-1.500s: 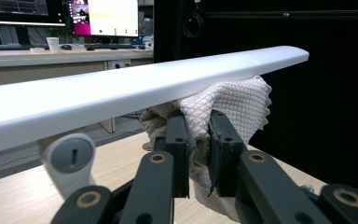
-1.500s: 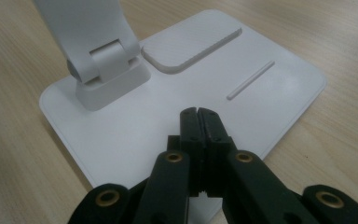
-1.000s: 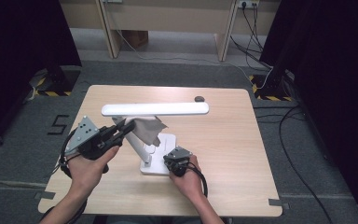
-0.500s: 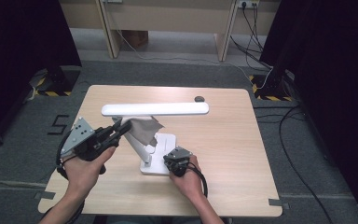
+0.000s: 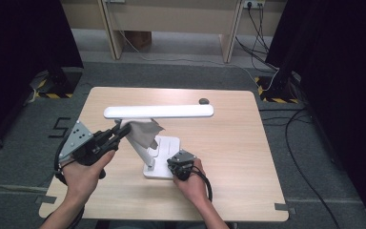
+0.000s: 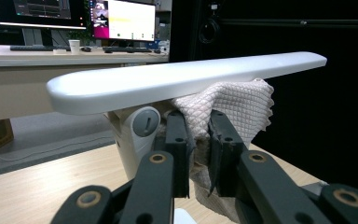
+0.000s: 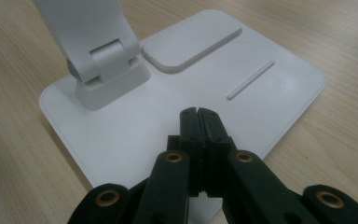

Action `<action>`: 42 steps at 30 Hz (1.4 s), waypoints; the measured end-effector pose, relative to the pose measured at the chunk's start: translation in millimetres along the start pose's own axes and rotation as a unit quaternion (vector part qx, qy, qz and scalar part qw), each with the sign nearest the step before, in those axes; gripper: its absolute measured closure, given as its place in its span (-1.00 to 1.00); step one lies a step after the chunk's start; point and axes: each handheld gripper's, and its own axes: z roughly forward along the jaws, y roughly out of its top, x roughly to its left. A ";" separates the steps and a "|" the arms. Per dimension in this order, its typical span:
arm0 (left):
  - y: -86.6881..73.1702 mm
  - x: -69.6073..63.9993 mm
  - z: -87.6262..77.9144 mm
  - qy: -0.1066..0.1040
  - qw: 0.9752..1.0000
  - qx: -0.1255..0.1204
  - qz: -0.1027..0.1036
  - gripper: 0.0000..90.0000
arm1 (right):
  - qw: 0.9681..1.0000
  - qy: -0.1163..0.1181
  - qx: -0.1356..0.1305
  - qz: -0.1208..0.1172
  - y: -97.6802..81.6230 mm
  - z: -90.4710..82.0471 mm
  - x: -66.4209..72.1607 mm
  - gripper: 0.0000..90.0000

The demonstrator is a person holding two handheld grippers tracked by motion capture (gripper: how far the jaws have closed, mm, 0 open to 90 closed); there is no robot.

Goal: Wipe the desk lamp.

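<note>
Under the long white head of the desk lamp [image 5: 158, 111], near the middle of the worktop [image 5: 248, 157], a beige waffle-weave cloth [image 6: 235, 109] is bunched against the underside of the head, close to the hinge at the top of the lamp's slanted arm. The left claw [image 6: 199, 119] is clamped on that cloth, its two black jaws pinching a fold with the rest of the fabric spilling above and below them. From the high view it cannot quite be told how much of the cloth actually presses on the head rather than merely hanging beside it. The right claw [image 7: 198, 114] has its jaws drawn fully together with nothing between them, tips resting down on the flat lamp base [image 7: 261, 100], apparently to steady it. To wipe well, the left hand should keep the cloth bearing upward on the head and slide along its length in even strokes, while the right keeps firm downward pressure so the lamp neither tips nor skates across the wood. A small dark object [image 5: 203, 100] lies well apart, near the far edge.
</note>
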 end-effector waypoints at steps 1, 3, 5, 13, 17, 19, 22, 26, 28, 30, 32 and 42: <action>0.0 0.1 -0.2 0.000 1.000 0.000 0.000 0.78 | 1.000 0.000 0.000 0.000 0.0 0.0 0.0 1.00; 0.0 0.2 -0.7 0.000 1.000 0.000 -0.001 0.78 | 1.000 0.000 0.000 0.000 0.0 0.0 0.0 1.00; -0.1 0.3 -1.3 0.000 1.000 -0.001 -0.002 0.78 | 1.000 0.000 0.000 0.000 0.0 0.0 0.0 1.00; -0.6 1.0 -3.8 0.001 1.000 0.000 -0.001 0.78 | 1.000 0.000 0.000 -0.001 0.0 0.0 0.0 1.00; -2.1 1.9 -5.5 0.002 1.000 0.000 -0.002 0.78 | 1.000 0.000 0.000 0.000 -0.1 0.0 0.1 1.00; -2.8 2.6 -6.4 0.003 1.000 -0.001 -0.004 0.78 | 1.000 0.000 0.000 -0.001 0.0 0.0 0.0 1.00; -3.8 3.5 -7.5 0.004 1.000 0.001 -0.004 0.78 | 1.000 0.000 0.000 -0.002 0.0 0.0 -0.1 1.00; -7.2 2.7 -9.1 -0.003 1.000 0.008 -0.002 0.78 | 1.000 0.000 -0.001 0.000 -0.2 0.1 0.1 1.00; -9.7 2.4 -11.9 -0.007 1.000 0.011 -0.001 0.78 | 1.000 0.000 0.000 0.000 -0.1 0.0 0.1 1.00; -12.3 3.0 -16.6 -0.009 1.000 0.011 0.000 0.78 | 1.000 0.000 -0.001 0.000 -0.2 -0.1 0.0 1.00; -15.3 4.7 -22.6 -0.010 1.000 0.011 -0.001 0.78 | 1.000 0.001 -0.001 0.000 -0.4 -0.1 -0.1 1.00; -25.9 21.4 -64.8 0.020 1.000 0.010 0.001 0.78 | 1.000 0.001 -0.001 0.001 -0.4 -0.1 0.0 1.00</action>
